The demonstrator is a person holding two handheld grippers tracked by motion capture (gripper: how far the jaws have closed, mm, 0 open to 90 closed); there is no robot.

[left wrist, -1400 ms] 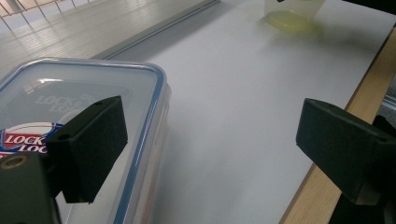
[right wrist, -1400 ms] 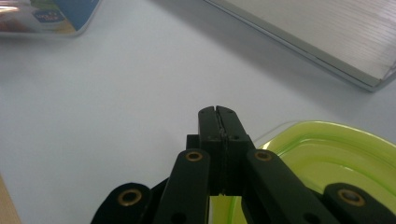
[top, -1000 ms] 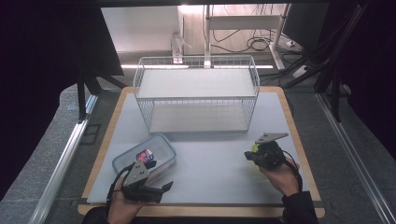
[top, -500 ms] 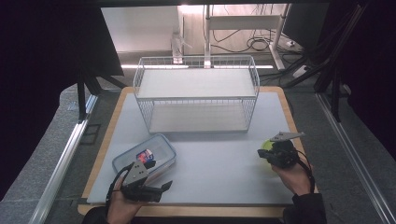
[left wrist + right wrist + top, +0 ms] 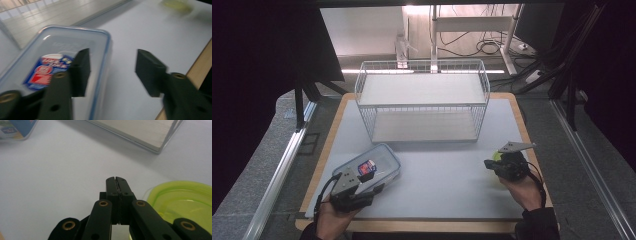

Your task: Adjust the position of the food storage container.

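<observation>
Left tool [image 5: 112, 72] in my left hand had just been closing, its jaws half apart and gripping nothing, one over the lid of the clear box [image 5: 374, 165], whose long side ran diagonally toward the wire basket [image 5: 422, 100] on the desk [image 5: 437, 175].

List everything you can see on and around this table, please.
box: one, clear with blue-rimmed lid and label, near left of mat
green lid: one, lime, beside the right gripper
basket: one, white wire, far middle of mat
mat: one, pale grey, on a wooden board
cables: several, dark, on the floor behind
left gripper: one, black, jaws just been closing, one over the box lid, not pressing
right gripper: one, black, shut on nothing
hands: two, at near edge
</observation>
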